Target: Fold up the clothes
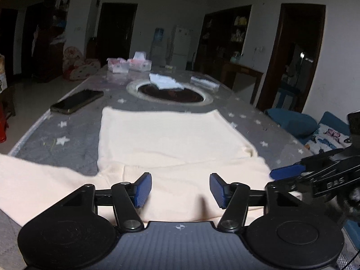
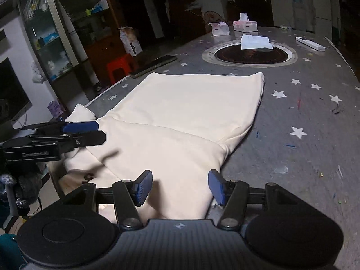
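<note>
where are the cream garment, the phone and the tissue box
cream garment point(image 2: 193, 103), right wrist view, middle of its flat upper panel
phone point(image 1: 76, 101), left wrist view, centre of its dark screen
tissue box point(image 2: 245, 25), right wrist view, its pink front side

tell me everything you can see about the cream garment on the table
The cream garment is plain, soft-looking knit or fleece, unpatterned. Its far part lies flat as a smooth rectangle on the grey star-print table cover; the near part is bunched, with creases, and one part trails off the table's left edge. Both grippers, left and right, hover open over its near end, gripping nothing.
</note>
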Demonstrator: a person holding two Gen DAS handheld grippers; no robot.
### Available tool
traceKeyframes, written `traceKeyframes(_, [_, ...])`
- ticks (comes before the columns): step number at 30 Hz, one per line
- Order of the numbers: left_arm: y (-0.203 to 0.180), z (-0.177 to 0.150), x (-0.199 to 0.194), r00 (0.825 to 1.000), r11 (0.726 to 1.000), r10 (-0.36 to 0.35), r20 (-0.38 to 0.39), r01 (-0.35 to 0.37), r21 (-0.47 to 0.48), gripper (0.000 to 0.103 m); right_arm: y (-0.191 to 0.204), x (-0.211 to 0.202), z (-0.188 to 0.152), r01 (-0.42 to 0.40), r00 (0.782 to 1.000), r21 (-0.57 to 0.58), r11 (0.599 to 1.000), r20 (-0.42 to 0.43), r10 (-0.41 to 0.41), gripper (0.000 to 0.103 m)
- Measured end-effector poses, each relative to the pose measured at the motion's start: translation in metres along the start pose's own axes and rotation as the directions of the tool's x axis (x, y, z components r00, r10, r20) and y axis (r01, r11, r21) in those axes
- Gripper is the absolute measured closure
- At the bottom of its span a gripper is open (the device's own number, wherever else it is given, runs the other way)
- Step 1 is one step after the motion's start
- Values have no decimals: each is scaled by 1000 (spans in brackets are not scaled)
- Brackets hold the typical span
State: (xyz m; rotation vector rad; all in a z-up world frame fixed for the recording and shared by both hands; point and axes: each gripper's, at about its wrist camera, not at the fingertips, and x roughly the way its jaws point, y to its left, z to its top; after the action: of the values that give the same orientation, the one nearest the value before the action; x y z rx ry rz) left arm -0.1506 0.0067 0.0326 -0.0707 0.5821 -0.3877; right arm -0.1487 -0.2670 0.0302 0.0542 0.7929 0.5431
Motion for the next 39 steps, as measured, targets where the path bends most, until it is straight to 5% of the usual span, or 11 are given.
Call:
traceKeyframes(9, [9,-8,4,999,999,28,-33,-29,-33,43,11,4,21,0,997,-84,996,79,6,36])
traceKeyframes(15, [22,-7,-12,999,996,50,1,-49,-75,42,14,27,15,-2,999,-90,996,53,6,31])
traceKeyframes(19, [43,0,-29,986,979,159,46,-151,-134,42,23,28,11,9,998,-139,990,65,0,20])
traceKeyframes(23, [77,4,-42,935,917,350,60,-329,-226,41,27,32,7,20,997,-152,988,72,-9,13])
traceKeyframes(28, [128,4,-53,832,785,554,9,-519,-340,37,31,38,2,6,997,-158,987,77,6,0])
traceKeyframes(30, [150,1,-57,810,737,586,-27,-546,-398,36,32,38,1,12,997,-162,987,78,0,0])
traceKeyframes(33, [175,-4,-60,805,693,589,-75,-551,-465,35,34,40,0,22,997,-169,985,80,-8,0])
traceKeyframes(39, [208,-15,-52,853,674,506,-131,-485,-558,37,36,41,-3,32,996,-184,982,87,-17,0])
